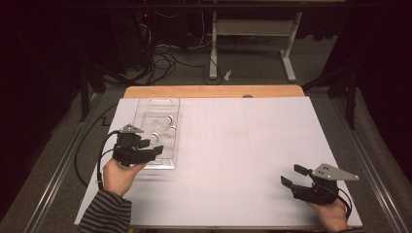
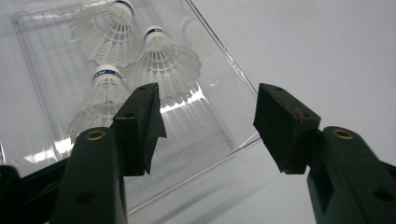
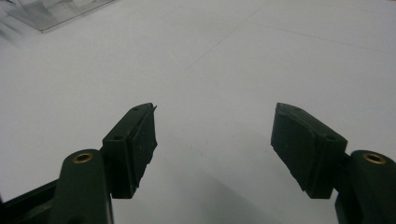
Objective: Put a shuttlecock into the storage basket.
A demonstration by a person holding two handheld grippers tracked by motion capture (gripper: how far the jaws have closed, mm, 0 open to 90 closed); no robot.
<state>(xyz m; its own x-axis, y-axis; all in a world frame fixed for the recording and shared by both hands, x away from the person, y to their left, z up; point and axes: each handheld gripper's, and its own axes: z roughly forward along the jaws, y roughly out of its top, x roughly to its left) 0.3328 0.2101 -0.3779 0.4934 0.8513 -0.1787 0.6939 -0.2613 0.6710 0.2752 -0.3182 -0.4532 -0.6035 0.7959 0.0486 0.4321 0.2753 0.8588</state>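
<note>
A clear plastic tray (image 1: 158,101) lies on the left of the white table top, with white feather shuttlecocks (image 1: 164,132) lying in it. My left gripper (image 1: 153,146) hovers over the tray's near end, open with nothing between its jaws. In the left gripper view the left gripper (image 2: 208,100) frames the tray's near right corner (image 2: 243,140), and the blue-banded shuttlecocks (image 2: 168,60) lie just beyond the left jaw. My right gripper (image 1: 290,174) rests at the front right, open and empty. In the right gripper view the right gripper (image 3: 215,121) looks over bare white surface.
A white sheet (image 1: 243,145) covers the table, with a wooden strip (image 1: 214,91) along its far edge. Metal rails (image 1: 58,165) run along both sides. Cables and a desk frame (image 1: 252,29) stand on the floor beyond. A tray corner (image 3: 51,14) shows far off in the right gripper view.
</note>
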